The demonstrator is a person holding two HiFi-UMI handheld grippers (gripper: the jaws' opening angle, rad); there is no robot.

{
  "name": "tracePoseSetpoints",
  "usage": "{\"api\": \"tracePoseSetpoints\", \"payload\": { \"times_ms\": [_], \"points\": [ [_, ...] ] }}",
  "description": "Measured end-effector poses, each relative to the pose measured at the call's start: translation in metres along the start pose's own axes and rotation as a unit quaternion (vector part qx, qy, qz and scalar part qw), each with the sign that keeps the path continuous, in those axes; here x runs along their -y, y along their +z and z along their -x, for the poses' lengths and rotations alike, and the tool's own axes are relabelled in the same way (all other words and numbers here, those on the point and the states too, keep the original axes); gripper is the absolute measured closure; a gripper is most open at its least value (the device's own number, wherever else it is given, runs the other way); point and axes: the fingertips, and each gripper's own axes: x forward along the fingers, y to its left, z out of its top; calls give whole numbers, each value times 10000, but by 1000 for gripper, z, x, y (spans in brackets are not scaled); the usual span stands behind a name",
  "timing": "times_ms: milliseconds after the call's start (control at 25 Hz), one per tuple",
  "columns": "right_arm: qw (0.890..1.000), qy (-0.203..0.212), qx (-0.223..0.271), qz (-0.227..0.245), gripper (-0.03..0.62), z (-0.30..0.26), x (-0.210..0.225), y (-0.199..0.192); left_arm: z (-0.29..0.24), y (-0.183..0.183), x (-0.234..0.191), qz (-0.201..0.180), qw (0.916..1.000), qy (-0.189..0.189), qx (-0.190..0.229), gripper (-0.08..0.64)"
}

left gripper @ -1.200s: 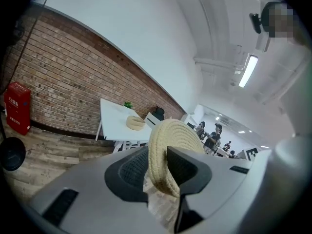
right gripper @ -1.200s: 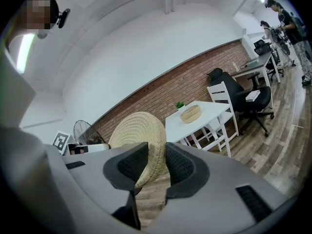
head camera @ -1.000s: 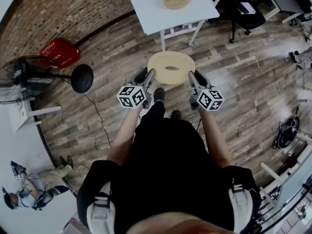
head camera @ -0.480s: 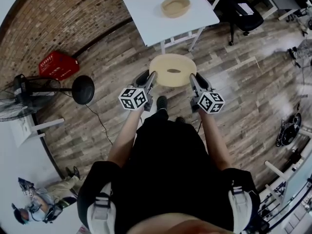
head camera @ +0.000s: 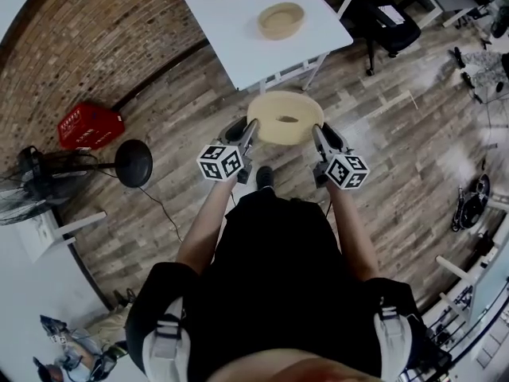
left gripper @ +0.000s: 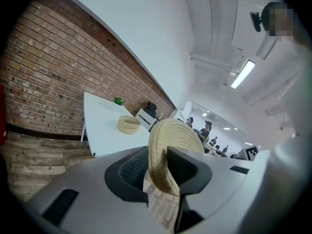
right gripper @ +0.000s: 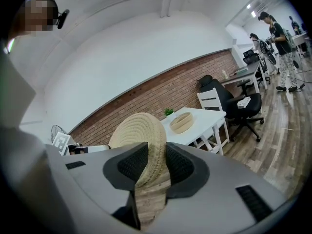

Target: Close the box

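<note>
The left tongs and the right tongs each clamp an opposite edge of a round, flat lid of coiled pale straw. Their jaws are parted only by the rim's thickness and press on it. The lid spans the gap between the two tongs, above the wood-plank floor. Ahead of the tongs and well apart from them, a round open box of the same straw sits on a white rectangular worktop.

Round woven lid roughly level, open woven box on table
</note>
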Motion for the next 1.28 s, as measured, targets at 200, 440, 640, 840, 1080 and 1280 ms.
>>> {"api": "tracePoseSetpoints", "payload": {
  "times_ms": [200,440,640,840,1080,1280],
  "points": [
    [9999,-92,101,29,483,-12,-4,4,-5,8,-12,-27,9999,-118,-53,433],
    [9995,-210,213,24,483,-22,-6,10,-12,18,-21,-71,9996,-232,-127,433],
    [9994,-245,223,-43,483,-24,-3,12,-18,20,-20,-79,9995,-258,-169,433],
    [9996,-184,203,-65,482,-33,8,17,-28,24,-21,-104,9996,-220,-145,433],
    [9999,14,139,-56,482,-57,20,32,-42,33,-28,-85,9999,-1,-84,433],
    [9998,125,1,-124,482,-79,42,48,-66,41,-28,-22,9998,172,-76,433]
  ]
}}
